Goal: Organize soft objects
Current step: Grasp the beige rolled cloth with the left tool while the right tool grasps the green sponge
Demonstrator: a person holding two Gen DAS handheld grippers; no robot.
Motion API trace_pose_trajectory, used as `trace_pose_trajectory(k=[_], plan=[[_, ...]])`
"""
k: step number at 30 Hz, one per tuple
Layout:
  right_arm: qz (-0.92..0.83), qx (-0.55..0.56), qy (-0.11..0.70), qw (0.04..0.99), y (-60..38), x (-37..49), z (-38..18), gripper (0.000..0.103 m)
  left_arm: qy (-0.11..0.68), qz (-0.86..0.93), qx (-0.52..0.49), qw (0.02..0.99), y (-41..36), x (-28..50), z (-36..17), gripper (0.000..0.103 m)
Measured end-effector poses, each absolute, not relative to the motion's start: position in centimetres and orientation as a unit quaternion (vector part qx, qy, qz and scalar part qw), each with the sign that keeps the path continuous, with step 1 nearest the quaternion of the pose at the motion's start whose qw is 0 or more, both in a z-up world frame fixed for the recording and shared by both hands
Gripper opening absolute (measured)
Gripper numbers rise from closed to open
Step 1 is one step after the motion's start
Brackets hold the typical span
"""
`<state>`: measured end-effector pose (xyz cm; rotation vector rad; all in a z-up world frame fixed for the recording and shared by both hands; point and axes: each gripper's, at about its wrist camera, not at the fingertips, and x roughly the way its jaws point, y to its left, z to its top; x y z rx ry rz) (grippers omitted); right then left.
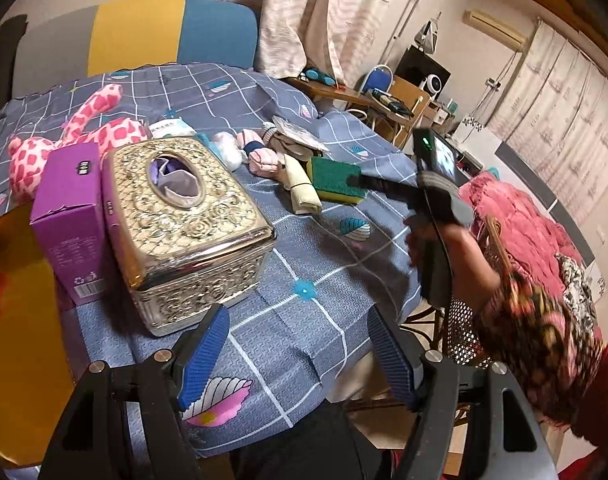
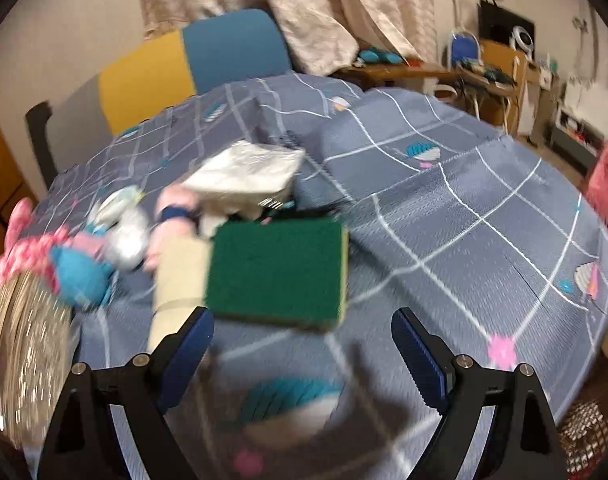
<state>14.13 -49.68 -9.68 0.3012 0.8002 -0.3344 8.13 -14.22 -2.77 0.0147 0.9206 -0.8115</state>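
Note:
A green and yellow sponge point(image 1: 336, 180) lies on the blue-grey checked tablecloth point(image 1: 324, 272); it fills the middle of the blurred right wrist view point(image 2: 278, 272). Beside it lie a beige rolled cloth point(image 1: 302, 192), pink rolled socks point(image 1: 264, 160), a white packet point(image 2: 244, 174) and a pink spotted plush toy point(image 1: 80, 132). My left gripper point(image 1: 300, 356) is open and empty above the cloth near the tissue box. My right gripper point(image 2: 304, 344) is open just short of the sponge; in the left wrist view its fingers point(image 1: 362, 180) reach the sponge's edge.
An ornate gold tissue box point(image 1: 184, 224) and a purple carton point(image 1: 70, 216) stand at the left. A yellow and blue chair back point(image 1: 144, 36) is behind the table. A pink quilt point(image 1: 516, 224) and a wicker chair are to the right.

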Motion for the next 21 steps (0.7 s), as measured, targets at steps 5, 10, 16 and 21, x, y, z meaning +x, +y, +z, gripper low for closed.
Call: trace_pose_trajectory(k=[5,10,16,21], plan=[[-0.171,0.201,0.397,0.879,-52.8,16.9,-11.1,0.091,0.441,-0.374,0.004,0.816,-14.9,8.8,-2.8,0.072],[-0.097,0.230,0.420,0.873,-51.2,16.7,-12.3,0.091,0.436,-0.374,0.004,0.819,-15.6,9.4,-2.4,0.072],[-0.057,0.169,0.403,0.897,-48.1,14.5,-10.4,0.091,0.440,-0.378,0.001,0.815,-16.6,9.9,-2.4,0.072],[-0.051,0.016,0.398,0.916,-48.0,17.7,-8.3,0.099,0.443,-0.380,0.009,0.812,-17.2,9.7,-2.5,0.072]])
